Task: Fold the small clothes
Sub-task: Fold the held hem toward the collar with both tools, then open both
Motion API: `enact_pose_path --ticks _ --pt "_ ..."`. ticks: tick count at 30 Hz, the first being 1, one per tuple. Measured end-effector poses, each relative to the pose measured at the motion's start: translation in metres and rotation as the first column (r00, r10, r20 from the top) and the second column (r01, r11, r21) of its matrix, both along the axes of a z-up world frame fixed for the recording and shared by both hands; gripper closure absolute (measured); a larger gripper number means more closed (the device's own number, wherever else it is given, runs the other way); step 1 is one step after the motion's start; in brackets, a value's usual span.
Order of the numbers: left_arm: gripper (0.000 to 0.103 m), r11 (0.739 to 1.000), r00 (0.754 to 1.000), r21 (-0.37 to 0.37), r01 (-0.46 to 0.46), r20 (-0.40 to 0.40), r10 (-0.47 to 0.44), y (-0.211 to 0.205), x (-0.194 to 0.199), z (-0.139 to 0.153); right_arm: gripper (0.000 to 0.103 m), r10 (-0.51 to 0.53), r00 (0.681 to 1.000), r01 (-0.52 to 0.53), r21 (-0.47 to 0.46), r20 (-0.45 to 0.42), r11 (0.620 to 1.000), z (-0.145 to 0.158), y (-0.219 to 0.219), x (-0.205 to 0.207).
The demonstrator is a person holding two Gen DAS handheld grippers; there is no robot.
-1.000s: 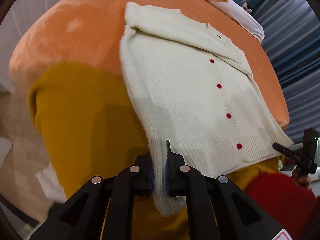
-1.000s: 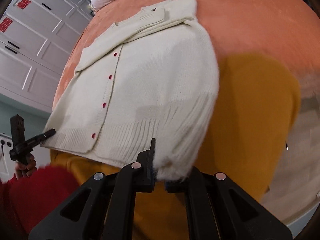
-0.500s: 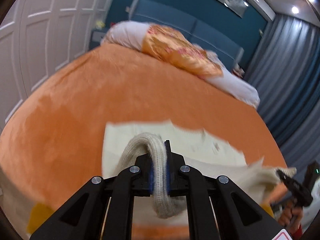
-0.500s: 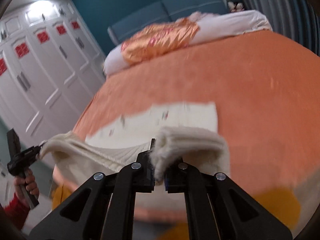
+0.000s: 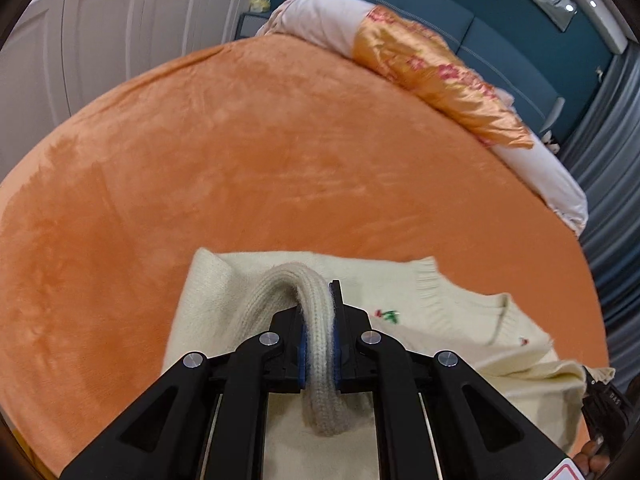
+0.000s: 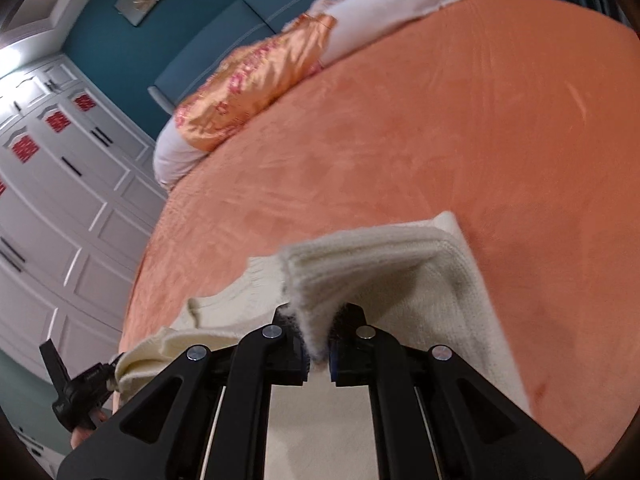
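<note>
1. A bed (image 5: 280,152) covered by an orange blanket fills both views; an orange satin pillow (image 5: 440,76) lies at its far end, before a teal wall.
2. A cream knitted cardigan (image 5: 440,320) is spread low in both frames, its hem lifted and doubled over its upper part.
3. The left claw (image 5: 319,344) is clamped tight on a ribbed roll of the cardigan, bottom centre.
4. The right claw (image 6: 318,354) is pinched closed on another fold of the hem.

both wrist views look down close, sharing the orange bed (image 5: 280,152).
</note>
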State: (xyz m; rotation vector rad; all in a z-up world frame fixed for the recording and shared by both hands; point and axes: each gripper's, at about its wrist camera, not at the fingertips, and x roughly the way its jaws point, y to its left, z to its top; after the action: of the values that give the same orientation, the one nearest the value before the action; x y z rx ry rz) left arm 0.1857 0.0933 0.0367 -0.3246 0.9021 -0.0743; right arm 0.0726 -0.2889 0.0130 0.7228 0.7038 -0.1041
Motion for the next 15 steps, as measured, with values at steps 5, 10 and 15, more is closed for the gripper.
enact_pose_path --ticks 5,10,15 --pt "0.094 0.999 1.000 0.035 0.004 -0.023 -0.003 -0.004 0.009 -0.023 0.097 -0.011 0.998 0.011 -0.004 -0.055 1.000 -0.022 -0.001 0.019" --pt "0.087 1.000 1.000 -0.007 -0.001 -0.018 0.001 0.003 0.009 -0.031 0.095 -0.029 0.998 0.032 0.041 -0.054 0.999 -0.019 -0.006 0.016" --pt "0.079 0.993 0.995 -0.097 0.068 0.080 -0.061 0.017 -0.022 0.030 0.066 -0.028 0.993 0.034 -0.053 0.117 0.998 0.041 0.007 -0.031"
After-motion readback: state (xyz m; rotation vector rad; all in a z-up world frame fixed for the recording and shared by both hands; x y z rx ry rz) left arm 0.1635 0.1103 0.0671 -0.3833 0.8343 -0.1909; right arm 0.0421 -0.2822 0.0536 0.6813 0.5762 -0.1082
